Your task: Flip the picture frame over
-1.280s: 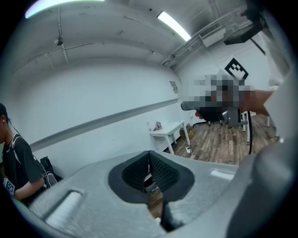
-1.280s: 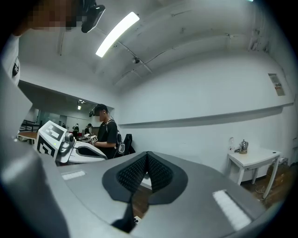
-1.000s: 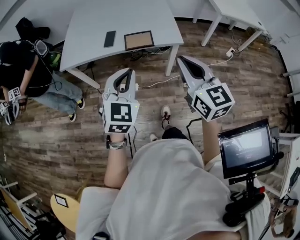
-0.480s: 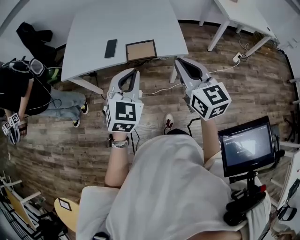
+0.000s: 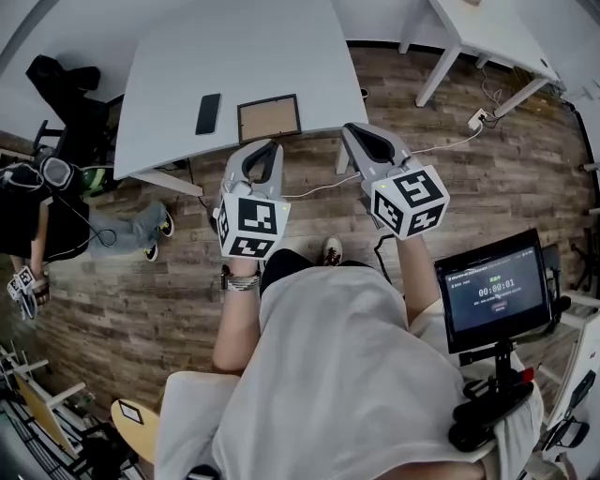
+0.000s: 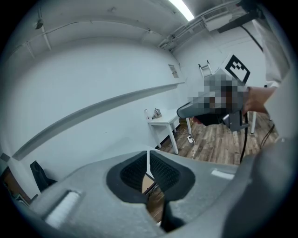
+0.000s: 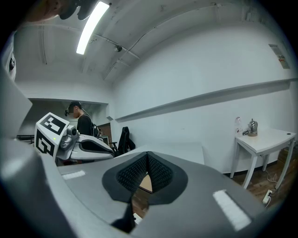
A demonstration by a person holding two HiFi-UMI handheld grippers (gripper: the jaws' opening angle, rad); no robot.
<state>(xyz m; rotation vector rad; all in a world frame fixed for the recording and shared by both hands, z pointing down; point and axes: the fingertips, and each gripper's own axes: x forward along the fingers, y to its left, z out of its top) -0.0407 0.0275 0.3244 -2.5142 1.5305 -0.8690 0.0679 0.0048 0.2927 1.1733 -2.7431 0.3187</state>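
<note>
The picture frame [image 5: 268, 119], a dark border around a brown panel, lies flat near the front edge of the white table [image 5: 234, 47]. Both grippers hover over the floor just short of that edge. My left gripper [image 5: 265, 147] points at the frame's near side. Its jaws are opening, with a thin slit between the pads [image 6: 156, 168] and nothing in it. My right gripper [image 5: 359, 131] is to the right of the frame, shut and empty. In the right gripper view its fingertips [image 7: 148, 155] meet, and a brown patch shows below them.
A black phone [image 5: 208, 113] lies left of the frame. A second white table [image 5: 478, 28] stands at the back right, with a power strip [image 5: 479, 118] and cables on the wood floor. A monitor [image 5: 495, 292] is at my right. A person [image 5: 47, 216] sits at the left.
Both grippers have moved forward to the table's front edge, and the frame now lies just ahead of them. The left jaws have parted a little.
</note>
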